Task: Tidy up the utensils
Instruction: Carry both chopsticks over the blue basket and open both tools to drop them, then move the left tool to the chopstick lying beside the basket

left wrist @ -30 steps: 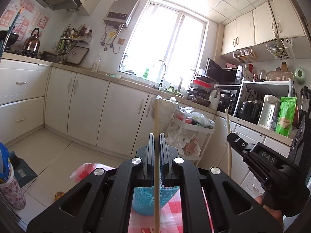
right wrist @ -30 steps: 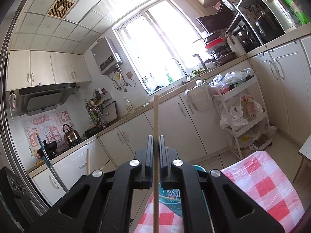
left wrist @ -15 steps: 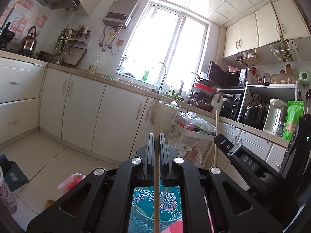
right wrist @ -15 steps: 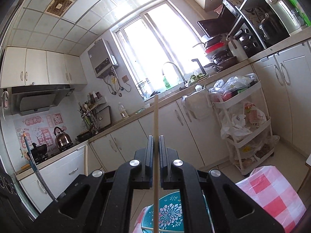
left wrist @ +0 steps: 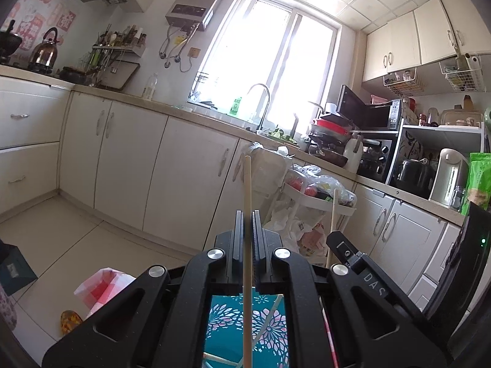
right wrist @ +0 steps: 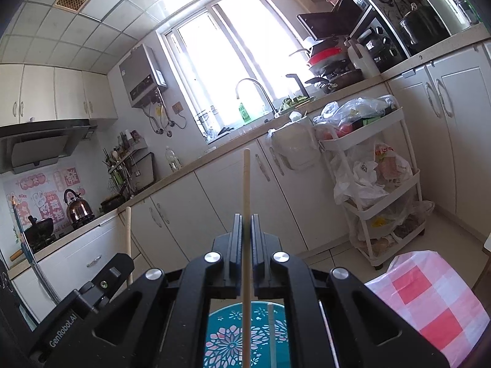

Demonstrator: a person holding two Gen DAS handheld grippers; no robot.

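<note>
Both grippers moved nearer the cabinets, now over teal basket [left wrist: 245, 322] | left gripper [left wrist: 247, 214] clamps upright chopstick [left wrist: 247, 202] | right gripper [right wrist: 246, 217] clamps second chopstick [right wrist: 246, 202] | more chopsticks inside basket.

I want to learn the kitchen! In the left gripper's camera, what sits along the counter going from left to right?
Kettle → clear bottle → tap → stacked pans → toaster oven → white thermos pot → green bag.
</note>
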